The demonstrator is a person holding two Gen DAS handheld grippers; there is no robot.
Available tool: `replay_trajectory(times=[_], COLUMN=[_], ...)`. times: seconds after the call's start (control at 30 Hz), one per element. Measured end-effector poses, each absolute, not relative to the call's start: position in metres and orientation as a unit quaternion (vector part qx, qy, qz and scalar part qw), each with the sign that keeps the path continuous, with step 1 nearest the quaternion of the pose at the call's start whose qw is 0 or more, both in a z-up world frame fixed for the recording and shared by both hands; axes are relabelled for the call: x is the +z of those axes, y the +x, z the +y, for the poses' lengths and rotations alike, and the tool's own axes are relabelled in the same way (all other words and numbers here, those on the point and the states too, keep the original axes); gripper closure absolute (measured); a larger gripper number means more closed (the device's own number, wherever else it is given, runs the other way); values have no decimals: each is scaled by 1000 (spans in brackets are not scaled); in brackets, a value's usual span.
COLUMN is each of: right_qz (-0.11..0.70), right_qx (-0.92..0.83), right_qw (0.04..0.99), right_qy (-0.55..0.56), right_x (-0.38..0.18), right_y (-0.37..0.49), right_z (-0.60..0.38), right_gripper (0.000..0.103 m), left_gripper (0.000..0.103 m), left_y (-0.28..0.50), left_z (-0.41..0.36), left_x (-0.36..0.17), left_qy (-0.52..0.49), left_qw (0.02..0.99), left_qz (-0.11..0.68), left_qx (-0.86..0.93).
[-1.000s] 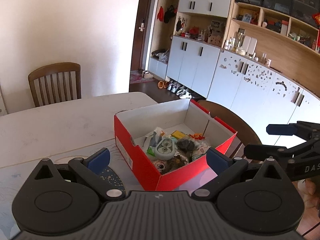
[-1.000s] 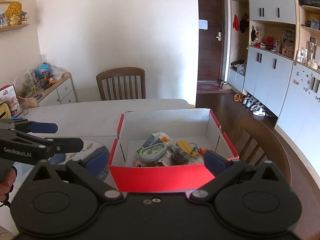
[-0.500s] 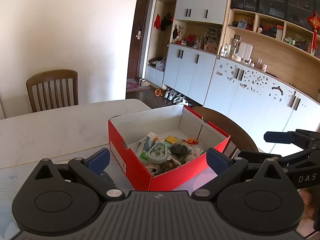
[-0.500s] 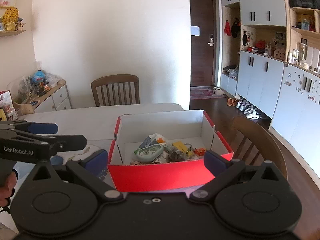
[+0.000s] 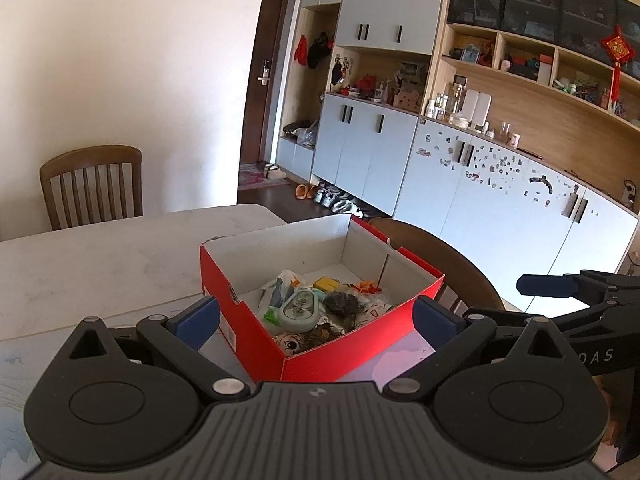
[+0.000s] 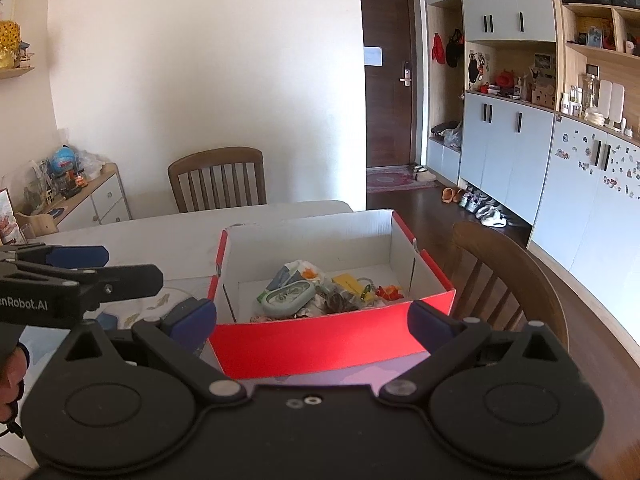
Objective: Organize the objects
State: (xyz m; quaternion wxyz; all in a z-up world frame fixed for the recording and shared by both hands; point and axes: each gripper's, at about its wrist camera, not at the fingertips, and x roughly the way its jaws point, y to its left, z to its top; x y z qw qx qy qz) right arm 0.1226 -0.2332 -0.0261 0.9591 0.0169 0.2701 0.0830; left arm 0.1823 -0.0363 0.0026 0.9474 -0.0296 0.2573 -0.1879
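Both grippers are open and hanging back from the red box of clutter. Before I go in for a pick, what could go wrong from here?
1. The items in the red box lie heaped and overlapping, so closing on the pale green oval case may drag its neighbours along.
2. The box stands near the table edge beside the chair; a push on its wall could shift it off.
3. The left gripper and right gripper aim at the same box and might collide.

Left tool (image 5: 316, 318) spread wide, empty, above red box (image 5: 320, 354) of clutter on table (image 5: 100, 264).
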Motion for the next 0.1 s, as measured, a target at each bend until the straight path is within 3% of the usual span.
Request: replay_trajectory(times=[0.1], right_qz=[271], right_qx=[85], right_qw=[959], right_qy=[16], right_x=[-26], right_y=[124], right_z=[-232], right_gripper=[1], left_gripper=[0], left_y=[183], left_z=[-34], left_x=[2], left_qy=[-32], left_qw=[947], left_qz=[258], left_qx=[-188])
